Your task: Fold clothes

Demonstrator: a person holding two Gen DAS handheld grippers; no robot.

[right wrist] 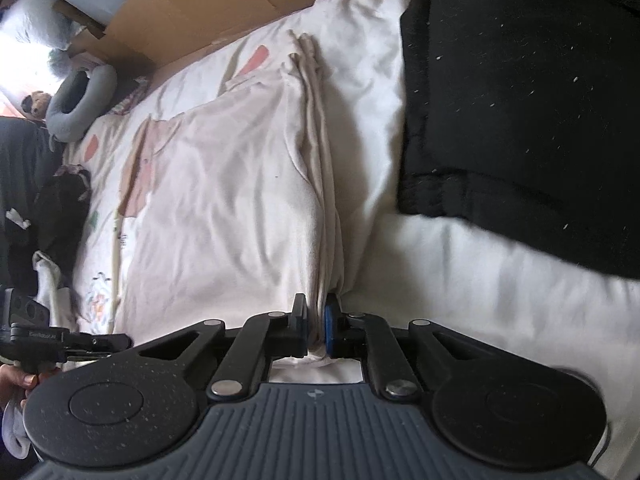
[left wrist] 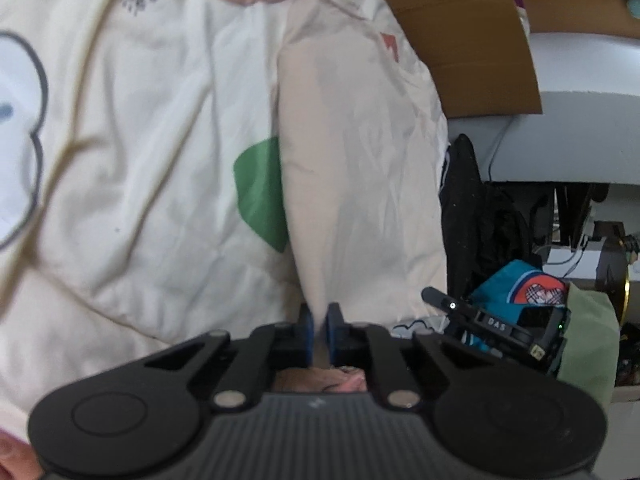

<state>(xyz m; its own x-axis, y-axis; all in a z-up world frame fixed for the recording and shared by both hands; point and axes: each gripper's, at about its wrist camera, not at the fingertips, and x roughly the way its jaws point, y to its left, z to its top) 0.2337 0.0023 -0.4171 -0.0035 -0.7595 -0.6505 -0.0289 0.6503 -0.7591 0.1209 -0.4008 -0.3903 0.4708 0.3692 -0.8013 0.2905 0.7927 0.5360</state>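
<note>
A pale pink garment [right wrist: 224, 184] lies spread on the cream printed quilt [left wrist: 132, 140], its layered folded edge running up the middle of the right wrist view. My right gripper [right wrist: 317, 322] is shut on the near end of that edge, with cloth pinched between the blue pads. In the left wrist view the same garment [left wrist: 360, 152] rises as a taut ridge from my left gripper [left wrist: 320, 330], which is shut on a bunched fold of it. A hand [right wrist: 18, 382] holds the left gripper [right wrist: 72, 342] at the lower left. The right gripper [left wrist: 484, 322] shows at the right edge of the bed.
A black garment [right wrist: 520, 100] lies on the white quilt [right wrist: 460, 280] right of the pink one. Brown cardboard [right wrist: 224, 4] stands along the far side, with a grey neck pillow [right wrist: 80, 100] beside it. Dark clothes [right wrist: 52, 208] are heaped at the left. A teal bag [left wrist: 516, 284] and clutter sit beyond the bed.
</note>
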